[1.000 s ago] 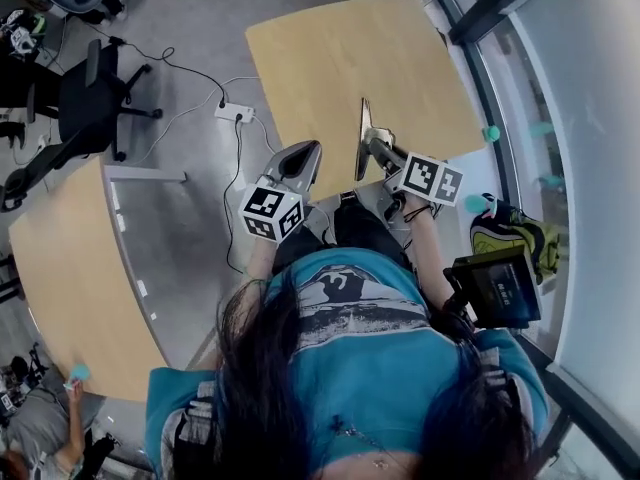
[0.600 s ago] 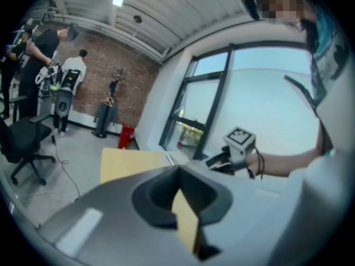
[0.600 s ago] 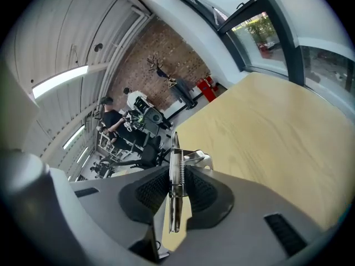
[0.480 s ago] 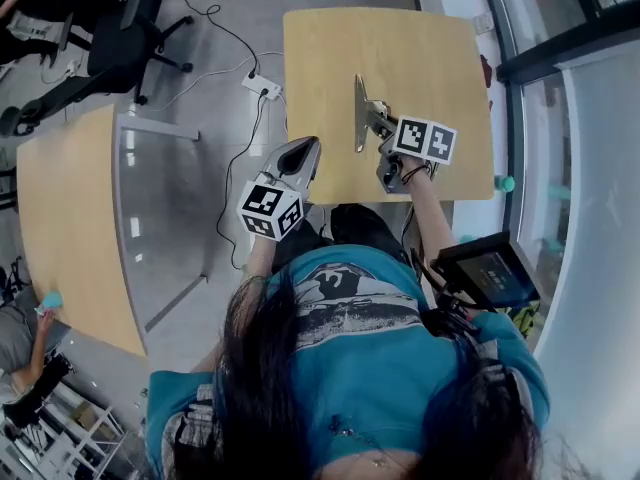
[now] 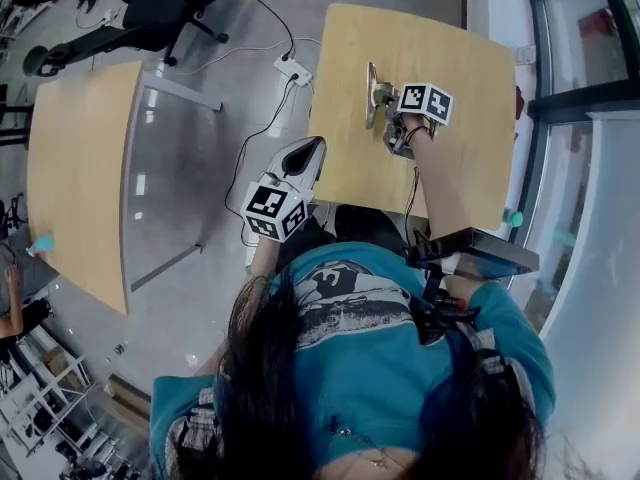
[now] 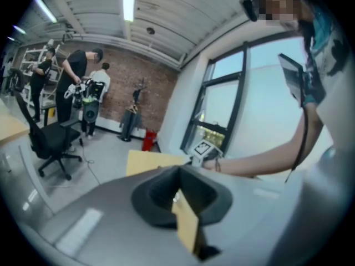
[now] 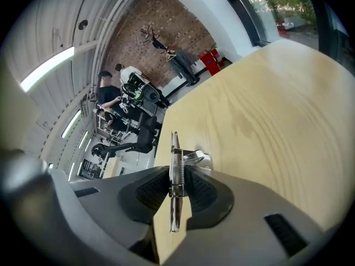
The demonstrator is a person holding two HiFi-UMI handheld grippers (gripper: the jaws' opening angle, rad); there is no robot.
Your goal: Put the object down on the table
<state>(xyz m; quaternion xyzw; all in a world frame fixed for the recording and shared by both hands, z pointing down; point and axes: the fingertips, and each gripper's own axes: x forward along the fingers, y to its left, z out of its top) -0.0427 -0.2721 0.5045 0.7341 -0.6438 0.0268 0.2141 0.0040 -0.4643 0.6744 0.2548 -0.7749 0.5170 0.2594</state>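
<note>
A thin clipboard (image 5: 371, 94) with a metal spring clip stands on edge, upright, over the light wooden table (image 5: 450, 178). My right gripper (image 5: 386, 104) is shut on it, arm stretched out above the tabletop. In the right gripper view the clipboard (image 7: 174, 148) runs straight up between the jaws, its clip facing the table (image 7: 266, 121); I cannot tell whether its lower edge touches the wood. My left gripper (image 5: 303, 158) hangs off the table's near left corner, above the floor, shut with nothing in it; its own view shows it (image 6: 186, 215) pointing towards the right arm.
A second wooden table (image 5: 80, 168) stands to the left across a strip of grey floor. A power strip (image 5: 292, 69) with cables lies on the floor by the table's left edge. An office chair (image 5: 170, 8) is at the far left. A window wall (image 5: 590, 118) runs along the right.
My right gripper has carried the clipboard forward, from the table's near edge to over its middle. The left gripper has stayed where it was.
</note>
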